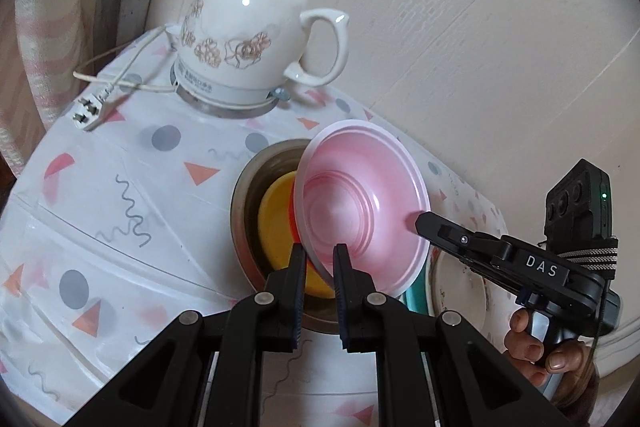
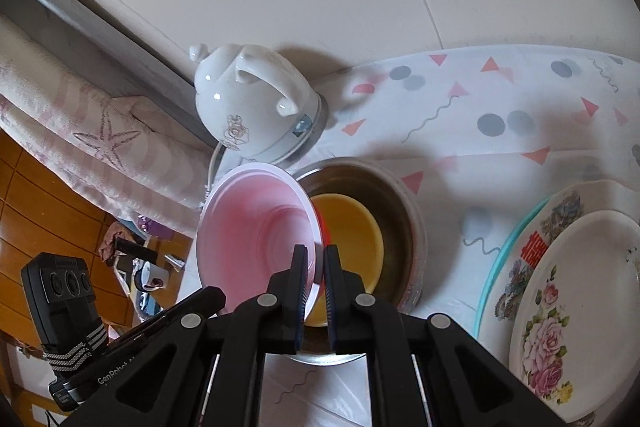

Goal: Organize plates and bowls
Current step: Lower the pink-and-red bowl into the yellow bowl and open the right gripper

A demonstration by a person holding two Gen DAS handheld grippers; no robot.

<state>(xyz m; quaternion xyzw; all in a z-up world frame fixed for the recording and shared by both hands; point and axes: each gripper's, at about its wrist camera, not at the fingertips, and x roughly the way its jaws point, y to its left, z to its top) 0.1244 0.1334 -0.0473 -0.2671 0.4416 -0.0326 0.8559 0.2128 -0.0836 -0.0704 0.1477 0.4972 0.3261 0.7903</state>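
Pink bowl: where exactly?

Up off the patterned cloth, tipped steeply, hanging over the steel bowl with the yellow bowl nested inside. White kettle farther back, stacked plates off to the right.

Held by what?

By its rim, at two spots. Right gripper pinched on the near lip, jaws almost together with only the thin edge between. Left gripper straddling the rim as well, jaws a little apart around it; impossible to tell whether actually pressing.

Likely feel?

Looks like thin moulded plastic: light, fairly stiff, probably a touch springy at the lip. Glossy, so apt to slip or swivel in a single pinch. Hardly fragile, judging by the look.

Best place to take hold?

On the flat outer lip, pads square across it, as now. Better kept at two separate spots along the rim to stop any swinging. Worth levelling first, then lowering gently into the yellow bowl, not letting go early against the steel rim.
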